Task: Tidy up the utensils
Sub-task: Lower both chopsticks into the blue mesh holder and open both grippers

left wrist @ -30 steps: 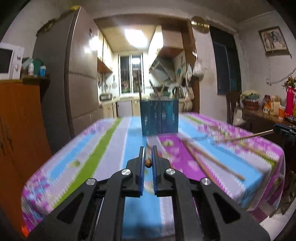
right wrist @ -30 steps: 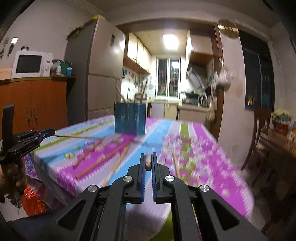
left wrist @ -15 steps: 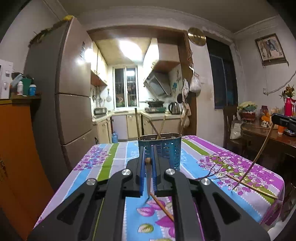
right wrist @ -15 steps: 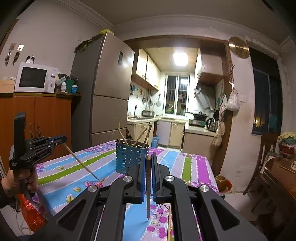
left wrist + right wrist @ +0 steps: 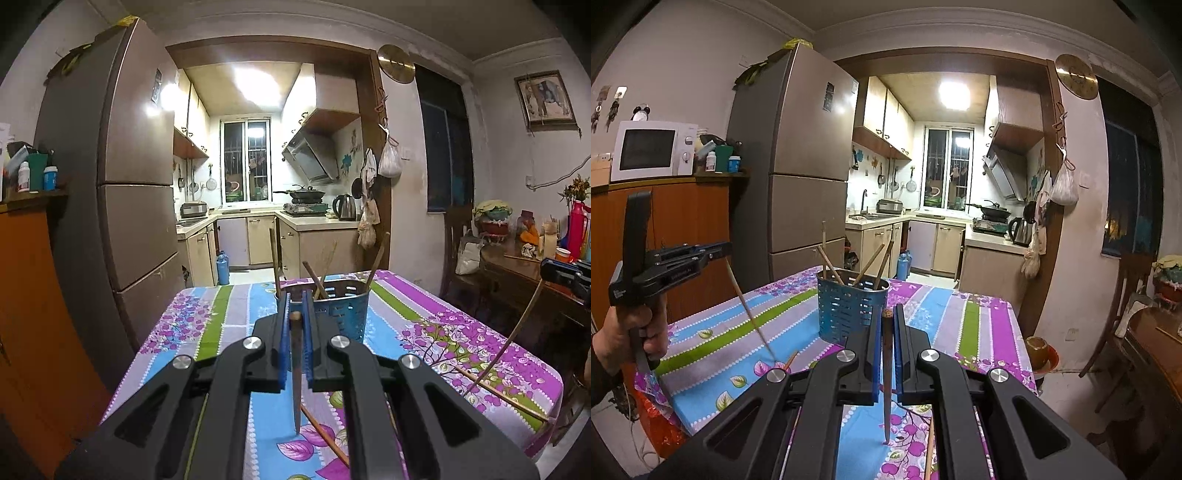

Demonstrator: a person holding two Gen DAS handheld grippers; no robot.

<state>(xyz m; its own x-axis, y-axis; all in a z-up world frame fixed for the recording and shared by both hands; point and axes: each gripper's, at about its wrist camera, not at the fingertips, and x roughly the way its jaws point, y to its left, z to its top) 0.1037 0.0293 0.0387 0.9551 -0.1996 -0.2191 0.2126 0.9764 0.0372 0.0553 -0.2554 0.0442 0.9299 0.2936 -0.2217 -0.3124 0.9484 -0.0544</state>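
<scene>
The tabletop, under a striped floral cloth, carries a blue perforated utensil holder near its far end, and that holder serves as the landmark here. Behind the holder stand a tall refrigerator and the kitchen doorway. Several chopsticks stand tilted inside the holder, leaning on its rim.

On the near side of the holder, the left tool is clamped on a dark chopstick, which hangs point-down from its blue pads, its tip above the cloth. In the right wrist view a hand carries this tool to the left of the holder.

The right tool, also on the holder's near side, is clamped on a second dark chopstick, likewise hanging tip-down over the cloth.

Loose chopsticks lie flat on the cloth to the right of the holder and nearer the camera; another lies just below the left tool.
</scene>
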